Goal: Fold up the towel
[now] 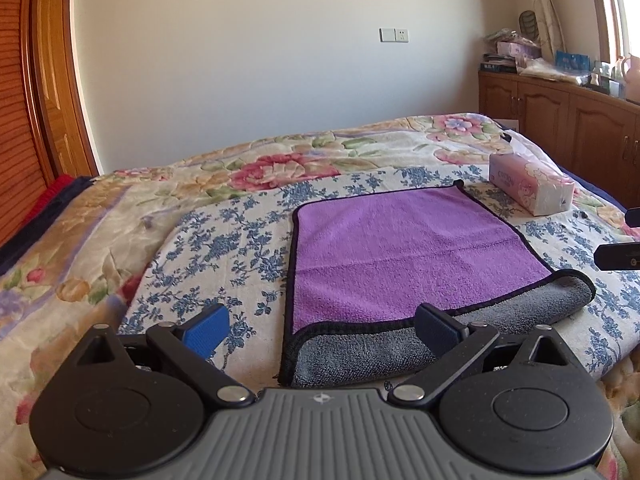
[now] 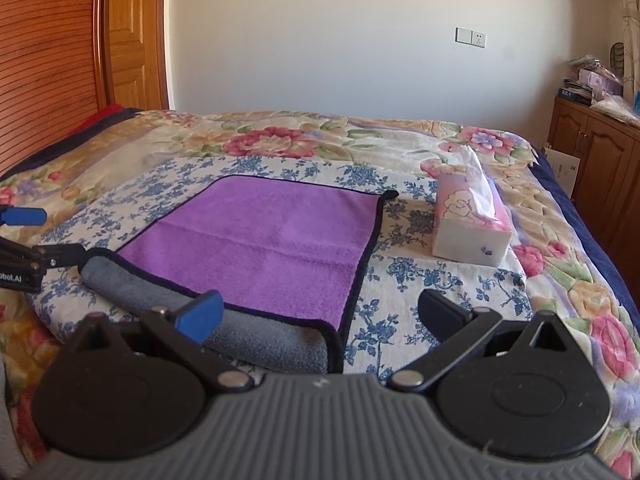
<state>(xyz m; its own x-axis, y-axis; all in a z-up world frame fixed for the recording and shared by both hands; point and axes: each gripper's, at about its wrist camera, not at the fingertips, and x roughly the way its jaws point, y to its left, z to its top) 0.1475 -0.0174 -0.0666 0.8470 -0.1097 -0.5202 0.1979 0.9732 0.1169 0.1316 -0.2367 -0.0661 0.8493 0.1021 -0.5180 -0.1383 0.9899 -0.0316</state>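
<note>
Purple towel (image 1: pixel 404 248), black-edged, flat on blue-flowered cloth; near edge turned back, grey underside up, perhaps loosely rolled.

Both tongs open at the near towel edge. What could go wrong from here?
1. The near edge of the towel is a rolled grey lip; the left tongs or right tongs may pinch only one layer.
2. A pinch may also snag the sheet.
3. A wide sweep could hit the tissue box.

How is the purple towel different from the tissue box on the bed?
The towel lies flat and limp, while the tissue box stands up as a firm block. The towel is plain purple with a dark hem and a grey underside rolled up at its near edge; the tissue box is pink and white with a printed picture. Both rest on the blue-flowered cloth.
</note>
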